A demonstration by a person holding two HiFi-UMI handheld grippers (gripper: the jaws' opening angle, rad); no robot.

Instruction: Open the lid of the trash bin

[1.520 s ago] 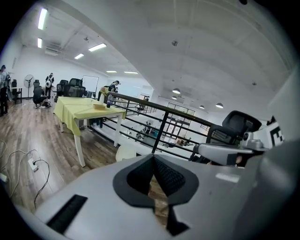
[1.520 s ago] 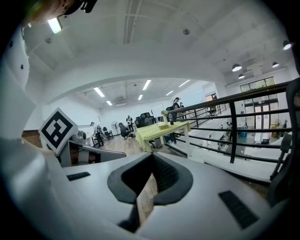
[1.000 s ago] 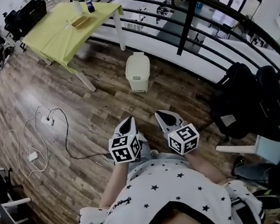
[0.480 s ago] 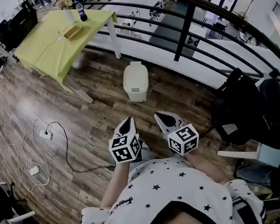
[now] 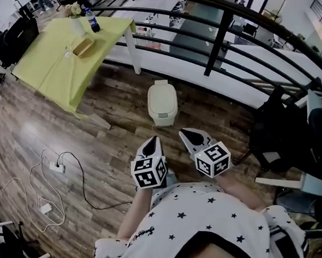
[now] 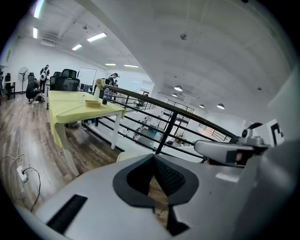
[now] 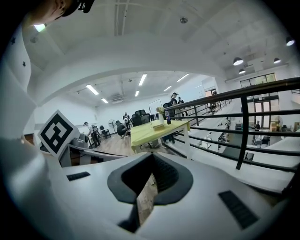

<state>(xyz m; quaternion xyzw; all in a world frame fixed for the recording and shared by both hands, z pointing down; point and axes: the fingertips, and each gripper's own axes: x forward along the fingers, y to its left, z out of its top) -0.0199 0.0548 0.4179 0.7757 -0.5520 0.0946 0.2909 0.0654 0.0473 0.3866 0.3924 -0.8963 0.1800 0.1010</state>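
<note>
A cream trash bin [image 5: 162, 103] with its lid down stands on the wood floor by the railing, in the head view. My left gripper [image 5: 151, 141] and right gripper [image 5: 185, 133] are held side by side close to my body, a short way before the bin and pointing toward it. Both are shut with nothing between their fingers. In the left gripper view the jaws of the left gripper [image 6: 153, 157] meet at the tips, and a pale strip of the bin [image 6: 128, 155] shows just over them. The right gripper [image 7: 152, 155] hides the bin in its own view.
A yellow-green table [image 5: 58, 62] with a bottle [image 5: 91, 21] and a small box [image 5: 83, 47] stands to the bin's left. A black railing [image 5: 220, 35] runs behind the bin. A power strip with cables [image 5: 57, 167] lies left; dark chairs [image 5: 280, 131] stand right.
The bin has drawn closer to the grippers in the head view as I step toward it. Both grippers stay shut and keep their pose.
</note>
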